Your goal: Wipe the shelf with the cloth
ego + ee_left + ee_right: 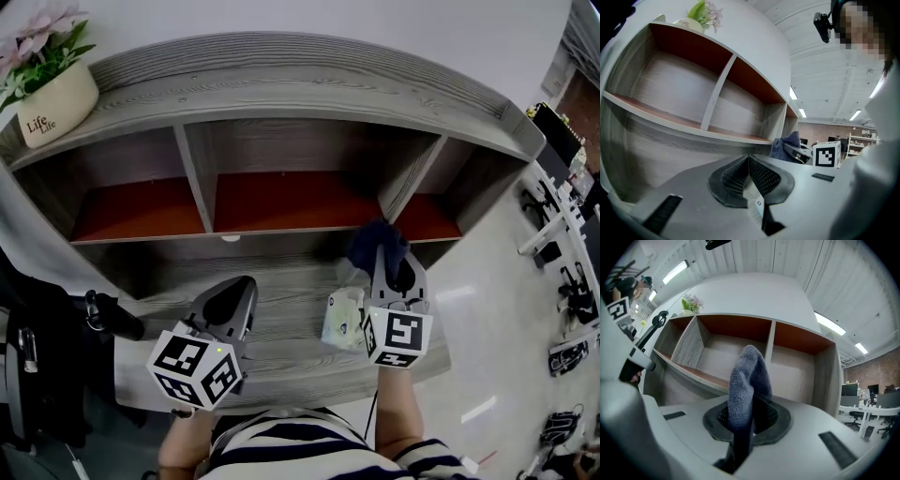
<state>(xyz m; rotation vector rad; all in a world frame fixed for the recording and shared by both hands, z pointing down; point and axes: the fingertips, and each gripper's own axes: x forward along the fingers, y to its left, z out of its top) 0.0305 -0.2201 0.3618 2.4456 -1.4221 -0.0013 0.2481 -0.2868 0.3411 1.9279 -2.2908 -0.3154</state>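
Jaws: right gripper [749, 402] pinches cloth [747, 373] near shelf [281, 236] edge; left gripper [749, 160] closed.

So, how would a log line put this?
right gripper: shut on cloth | left gripper: shut, empty | shelf: ahead of both

At the upper left of the head view we see a cream pot [56, 105] printed "Life", holding pink flowers [33, 23] and green leaves. To the right we see a pale, glossy floor [487, 309] with white desks [553, 230] and dark gear on it, too small to tell apart. At the left edge we see black equipment [37, 356], unclear. In the right gripper view we see long ceiling lights [833, 325], a brick wall [876, 371] and office chairs [851, 414] in the background.
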